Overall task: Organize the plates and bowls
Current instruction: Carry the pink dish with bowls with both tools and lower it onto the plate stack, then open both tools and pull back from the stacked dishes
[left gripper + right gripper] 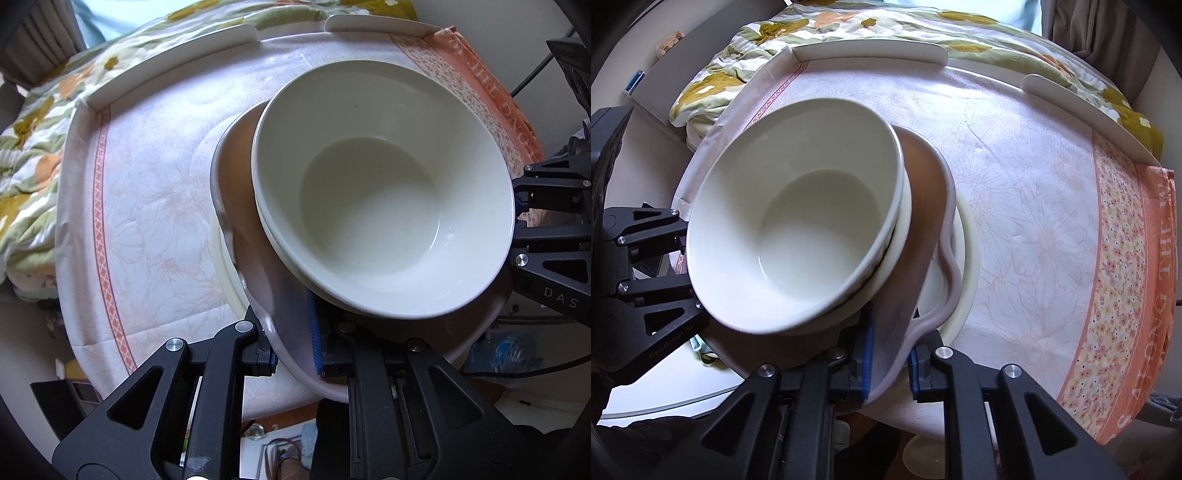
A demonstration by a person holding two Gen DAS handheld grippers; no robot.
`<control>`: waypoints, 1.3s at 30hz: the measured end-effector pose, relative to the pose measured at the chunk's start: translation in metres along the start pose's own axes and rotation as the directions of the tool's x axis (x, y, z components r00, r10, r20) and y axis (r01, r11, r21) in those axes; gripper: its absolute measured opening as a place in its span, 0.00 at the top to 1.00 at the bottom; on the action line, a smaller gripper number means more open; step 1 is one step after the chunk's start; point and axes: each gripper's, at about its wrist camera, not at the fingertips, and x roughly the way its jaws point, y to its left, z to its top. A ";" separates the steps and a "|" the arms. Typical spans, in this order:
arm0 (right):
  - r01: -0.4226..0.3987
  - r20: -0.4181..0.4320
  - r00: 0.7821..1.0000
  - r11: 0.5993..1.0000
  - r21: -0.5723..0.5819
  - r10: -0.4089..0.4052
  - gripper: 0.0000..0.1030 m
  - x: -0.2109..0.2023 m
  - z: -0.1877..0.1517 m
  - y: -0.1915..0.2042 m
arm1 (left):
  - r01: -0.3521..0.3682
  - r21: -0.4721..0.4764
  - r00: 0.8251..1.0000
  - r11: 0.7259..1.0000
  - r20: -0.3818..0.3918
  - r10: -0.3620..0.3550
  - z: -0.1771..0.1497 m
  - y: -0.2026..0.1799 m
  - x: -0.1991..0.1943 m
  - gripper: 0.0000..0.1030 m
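Left wrist view: left gripper (291,349) clamped on the wavy rim of the pinkish plate (266,295), which carries two nested white bowls (380,192) above a cream plate (227,273) on the floral tablecloth (147,221), likely lifting the stack level; "DAS" reads on the other gripper beside the bowls. Right wrist view: right gripper (890,363) pinches the same plate's opposite rim, sharing the load; cloth border right of the plate reads "ALONG THE W"
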 end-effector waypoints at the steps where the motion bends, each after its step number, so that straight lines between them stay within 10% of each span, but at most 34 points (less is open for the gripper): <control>1: -0.002 0.002 1.000 1.000 0.004 0.002 0.86 0.000 0.000 0.000 | 0.004 -0.002 1.000 1.000 -0.002 -0.004 0.000 0.001 0.000 0.89; 18: 0.004 0.006 1.000 0.998 0.061 -0.004 0.86 -0.005 -0.004 0.002 | 0.022 0.030 1.000 0.999 0.007 -0.022 -0.002 0.009 -0.030 0.80; 31: -0.020 0.144 0.990 0.990 0.137 0.000 0.86 -0.056 -0.029 -0.005 | -0.003 -0.034 0.988 0.999 0.154 0.008 -0.032 0.004 -0.101 0.78; 35: -0.002 0.287 0.957 0.992 0.129 -0.036 0.86 -0.111 -0.047 0.005 | 0.002 -0.101 0.949 0.995 0.315 0.030 -0.043 -0.008 -0.153 0.78; 39: 0.024 0.447 0.890 0.990 0.141 -0.085 0.86 -0.177 -0.068 0.017 | 0.022 -0.175 0.860 0.984 0.505 0.070 -0.057 -0.023 -0.213 0.63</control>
